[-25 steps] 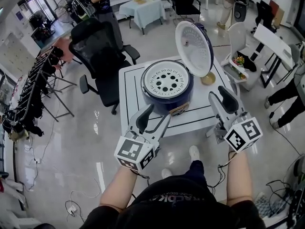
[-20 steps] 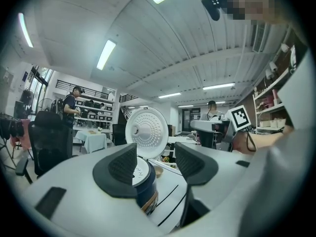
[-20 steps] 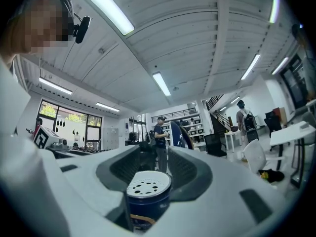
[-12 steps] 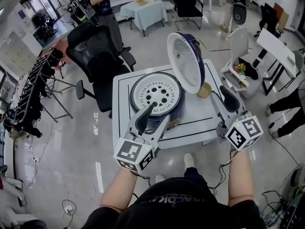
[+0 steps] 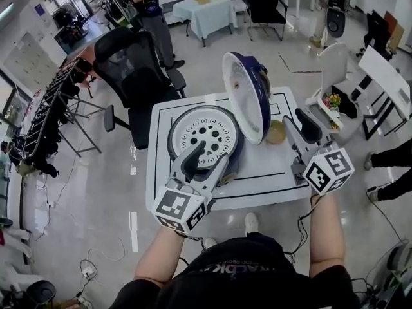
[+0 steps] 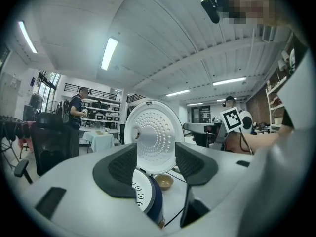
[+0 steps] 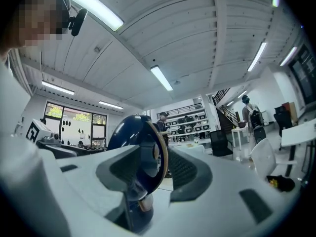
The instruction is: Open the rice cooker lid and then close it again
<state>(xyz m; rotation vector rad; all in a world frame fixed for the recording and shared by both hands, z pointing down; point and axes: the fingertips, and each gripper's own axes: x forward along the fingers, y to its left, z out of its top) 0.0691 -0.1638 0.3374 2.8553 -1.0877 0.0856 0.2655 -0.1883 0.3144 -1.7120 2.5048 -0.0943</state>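
The dark blue rice cooker (image 5: 201, 136) stands on a white table (image 5: 270, 172), its perforated white inner plate showing. Its lid (image 5: 246, 95) stands upright, open, at the cooker's right rear. My left gripper (image 5: 205, 161) is open and empty, its tips at the cooker's front rim. In the left gripper view the lid (image 6: 150, 137) faces me beyond the open left gripper (image 6: 155, 163). My right gripper (image 5: 297, 127) is open and empty, just right of the lid and apart from it. In the right gripper view the lid (image 7: 143, 149) shows edge-on beyond the right gripper (image 7: 157, 174).
A small tan bowl (image 5: 277, 132) sits on the table behind the lid. A black office chair (image 5: 132, 66) stands behind the table. A person (image 5: 148, 5) stands by a cloth-covered table (image 5: 207, 11). A white chair (image 5: 335, 63) is at right, a rack (image 5: 51, 108) at left.
Both grippers and my view have moved forward toward the cooker. The left gripper's tips now reach its front rim. The lid stays upright.
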